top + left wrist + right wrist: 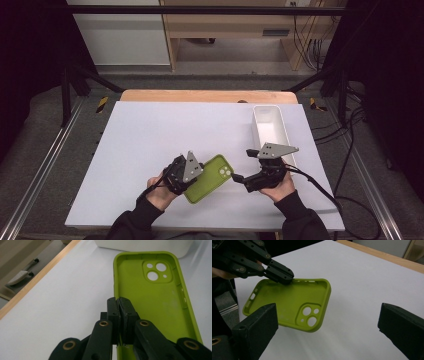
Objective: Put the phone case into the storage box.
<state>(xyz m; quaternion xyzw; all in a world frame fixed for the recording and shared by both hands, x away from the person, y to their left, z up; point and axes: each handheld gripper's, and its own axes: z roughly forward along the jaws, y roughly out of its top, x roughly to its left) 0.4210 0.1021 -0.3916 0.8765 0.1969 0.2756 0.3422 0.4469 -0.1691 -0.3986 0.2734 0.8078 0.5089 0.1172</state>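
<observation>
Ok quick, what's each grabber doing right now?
Left gripper: closed, pinching the side wall of the green phone case.
Right gripper: open, holding nothing, jaws spread wide near the case's camera end.

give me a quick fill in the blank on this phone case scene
1. The left tongs are shut on the long side wall of the ____ phone case.
2. The right tongs stand ____, with nothing between them.
3. The white bin lies at the table's ____ side in the high view.

Missing words: green; open; right
</observation>
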